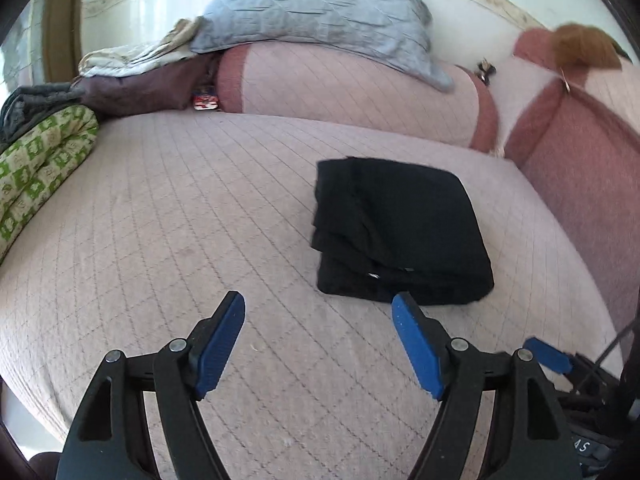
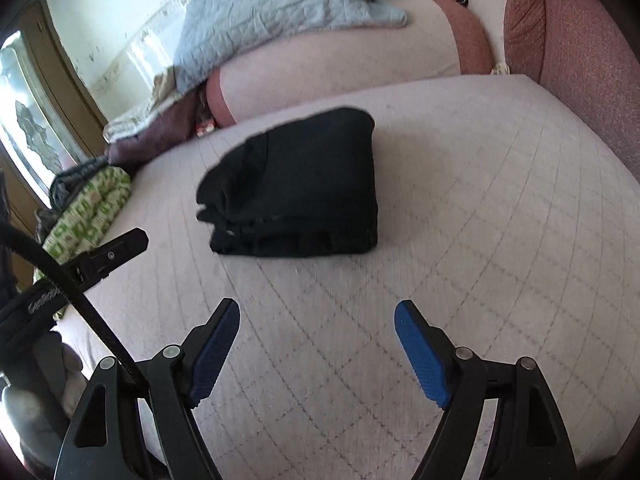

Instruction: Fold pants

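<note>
The black pants (image 1: 396, 232) lay in a compact folded stack on the quilted sofa seat (image 1: 180, 220), and with the left gripper (image 1: 318, 308) and right gripper (image 2: 316, 312) both spread apart and empty nearby, the folding looked complete, leaving at most a tidying press.

Pants (image 1: 396, 232) were plain black, folded. Seat cover (image 1: 200, 220) was pale pinkish-lilac with a thin grey diamond quilt pattern. Sofa arm (image 1: 592, 168) was dusty red. Pillow (image 1: 320, 8) was light grey-blue, quilted. Cushion (image 1: 40, 168) had a green-and-cream check with small printed figures. Gripper fingers (image 1: 220, 344) had blue textured pads on black arms. Wall was white.
</note>
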`<state>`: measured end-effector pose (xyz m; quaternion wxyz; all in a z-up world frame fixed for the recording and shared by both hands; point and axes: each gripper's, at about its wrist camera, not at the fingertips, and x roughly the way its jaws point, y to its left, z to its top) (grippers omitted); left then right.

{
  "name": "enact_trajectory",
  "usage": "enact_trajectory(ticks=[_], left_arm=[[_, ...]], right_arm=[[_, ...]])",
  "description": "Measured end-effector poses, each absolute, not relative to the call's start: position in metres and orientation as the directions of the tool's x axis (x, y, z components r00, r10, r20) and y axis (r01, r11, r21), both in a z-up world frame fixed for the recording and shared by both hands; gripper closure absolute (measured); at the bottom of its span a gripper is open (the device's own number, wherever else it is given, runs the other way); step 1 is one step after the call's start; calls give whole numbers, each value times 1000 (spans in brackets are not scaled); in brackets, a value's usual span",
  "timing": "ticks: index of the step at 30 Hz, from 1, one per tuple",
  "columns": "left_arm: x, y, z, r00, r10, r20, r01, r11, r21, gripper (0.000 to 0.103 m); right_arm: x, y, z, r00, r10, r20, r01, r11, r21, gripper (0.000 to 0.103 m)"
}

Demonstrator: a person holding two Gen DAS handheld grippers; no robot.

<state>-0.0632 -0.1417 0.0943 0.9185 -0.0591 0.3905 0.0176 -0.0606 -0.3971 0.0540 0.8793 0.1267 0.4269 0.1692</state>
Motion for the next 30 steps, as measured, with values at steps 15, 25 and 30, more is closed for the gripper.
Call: enact_trajectory(ticks=[15, 25, 30], left_arm=[[-44, -152, 69, 625, 21, -780, -68, 997, -27, 28], [-37, -145, 59, 575, 9, -818, -94, 994, -55, 28], [-36, -144, 57, 567, 10, -823, -92, 994, -51, 28]], right_arm=[[-44, -397, 32, 548, 395, -737, -163, 915, 369, 17], [-41, -384, 26, 517, 408, -752, -189, 912, 365, 15], [-41, -380, 25, 507, 413, -757, -191, 910, 368, 15]])
